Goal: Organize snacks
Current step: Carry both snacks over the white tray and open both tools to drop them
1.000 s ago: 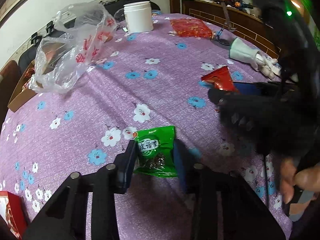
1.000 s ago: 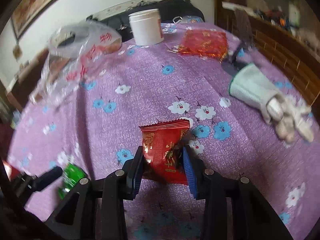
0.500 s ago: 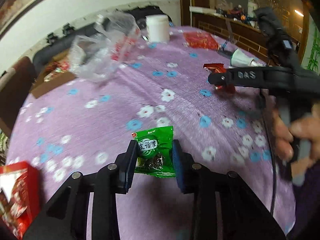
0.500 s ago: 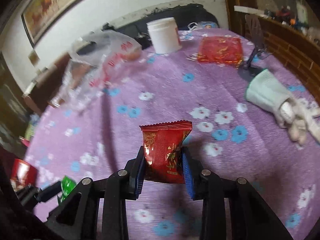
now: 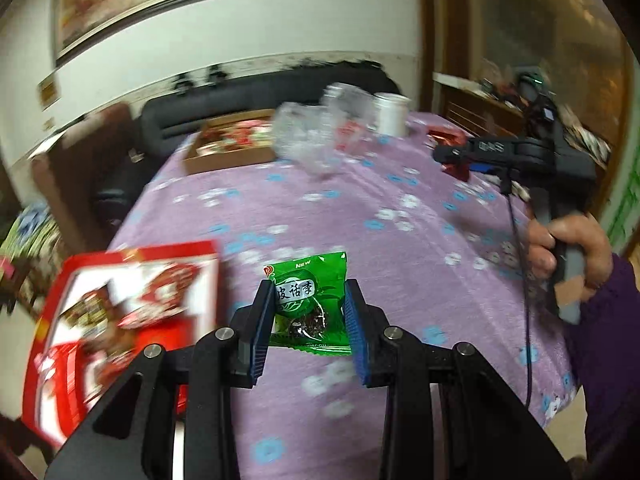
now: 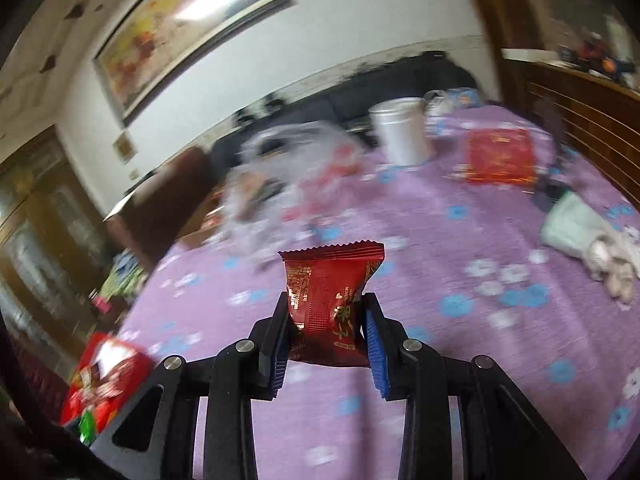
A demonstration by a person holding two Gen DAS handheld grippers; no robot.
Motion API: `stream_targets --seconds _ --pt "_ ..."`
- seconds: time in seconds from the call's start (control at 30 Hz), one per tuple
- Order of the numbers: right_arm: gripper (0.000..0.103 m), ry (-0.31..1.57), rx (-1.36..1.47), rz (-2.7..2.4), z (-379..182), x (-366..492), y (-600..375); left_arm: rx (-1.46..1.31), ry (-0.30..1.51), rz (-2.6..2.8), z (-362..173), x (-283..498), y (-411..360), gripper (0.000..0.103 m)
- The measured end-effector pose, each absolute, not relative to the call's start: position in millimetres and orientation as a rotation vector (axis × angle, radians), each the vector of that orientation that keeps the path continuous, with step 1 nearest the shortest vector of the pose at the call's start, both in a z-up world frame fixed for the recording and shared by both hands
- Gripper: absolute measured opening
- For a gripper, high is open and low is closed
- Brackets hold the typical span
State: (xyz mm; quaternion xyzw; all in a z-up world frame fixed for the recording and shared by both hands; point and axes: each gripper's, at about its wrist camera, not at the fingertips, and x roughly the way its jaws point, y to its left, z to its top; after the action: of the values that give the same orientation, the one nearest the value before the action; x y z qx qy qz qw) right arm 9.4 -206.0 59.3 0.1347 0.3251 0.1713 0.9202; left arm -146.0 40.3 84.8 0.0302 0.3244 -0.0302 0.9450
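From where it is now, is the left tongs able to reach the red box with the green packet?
Probably yes. The left tongs, shut on the green packet, hangs above the table just right of the red box. Nothing shows between them, though the box is blurred.

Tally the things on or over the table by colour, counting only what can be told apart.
Green: 1, the green snack packet in the left gripper.
Red: 3, the red snack packet in the right gripper, red box, flat red pack.
White: 1, the white jar.
Clear: 1, the plastic bag.
Total: 6.
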Motion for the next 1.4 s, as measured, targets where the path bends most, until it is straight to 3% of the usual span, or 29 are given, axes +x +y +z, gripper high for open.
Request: stream_targets --seconds 0.37,0.6,1.4 --pt "0.034 0.745 0.282 0.760 85.5 -32.6 -45.5 -0.108 0.591 0.149 95.6 -192.4 153.6 0.032" --pt "0.034 0.762 0.232 0.866 83.0 -56.8 20.0 -0.122 0.568 0.279 90.3 -196.8 187.7 0.032" --pt "0.034 0.852 0.126 0.919 48.6 -80.2 86.8 -0.105 0.580 0.393 74.9 -193.2 214.6 0.032"
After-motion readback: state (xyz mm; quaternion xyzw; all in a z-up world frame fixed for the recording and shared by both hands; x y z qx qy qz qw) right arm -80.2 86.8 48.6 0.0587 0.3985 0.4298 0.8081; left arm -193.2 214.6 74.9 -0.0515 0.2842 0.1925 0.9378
